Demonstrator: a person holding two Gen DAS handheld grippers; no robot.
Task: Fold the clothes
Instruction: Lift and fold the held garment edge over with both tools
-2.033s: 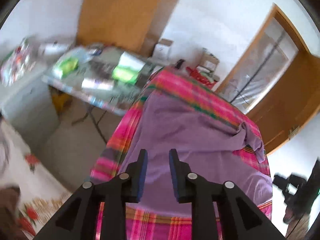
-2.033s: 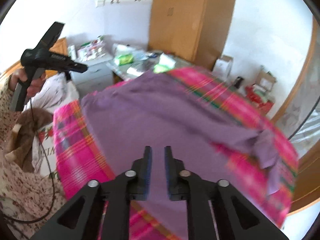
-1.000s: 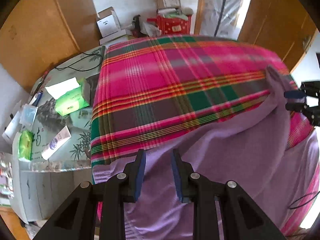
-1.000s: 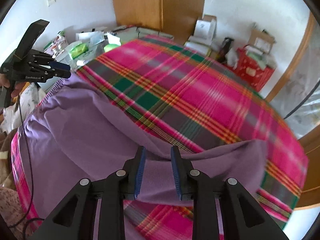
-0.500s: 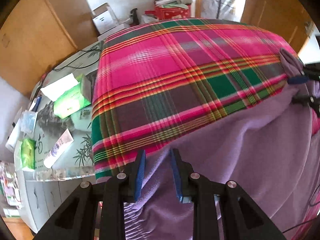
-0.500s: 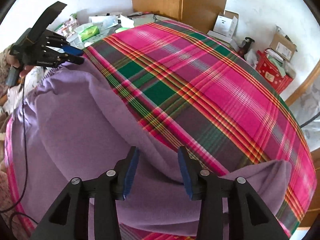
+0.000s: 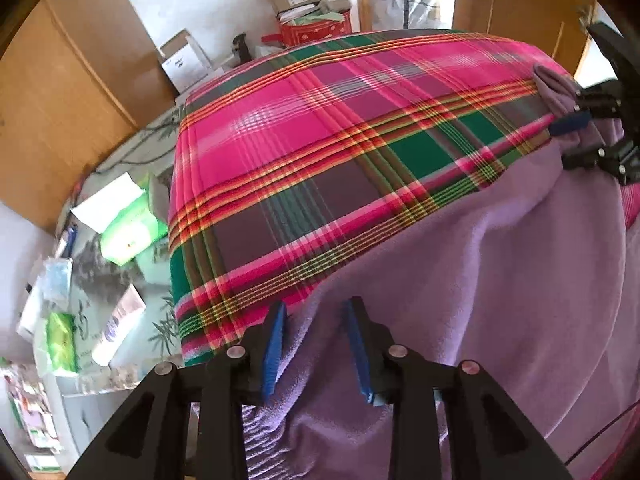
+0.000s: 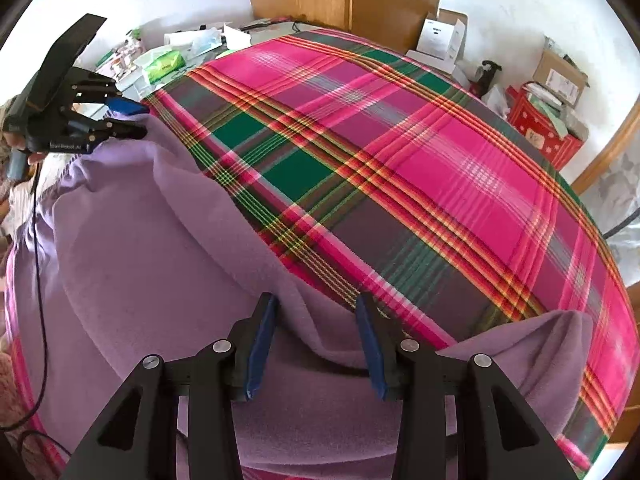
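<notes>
Now the purple fleece garment (image 8: 152,280) lies doubled over on the near part of the plaid-covered table (image 8: 440,152), its folded edge running across between the two grippers. The left gripper (image 7: 316,344) is opening its jaws with the garment's corner still between the pads but no longer pinched; the right gripper (image 8: 316,340) stands with jaws parted wide astride the fold, pressing nothing. This looks like the release at the end of one fold. Next, I judge, both grippers must lift clear without dragging the fleece, then take fresh hold for a second fold. Only the right wrist view shows the bunched sleeve (image 8: 560,340) beside that gripper lying flat on the plaid; the left view alone shows the green tissue pack (image 7: 132,232) on the side table (image 7: 132,148).
</notes>
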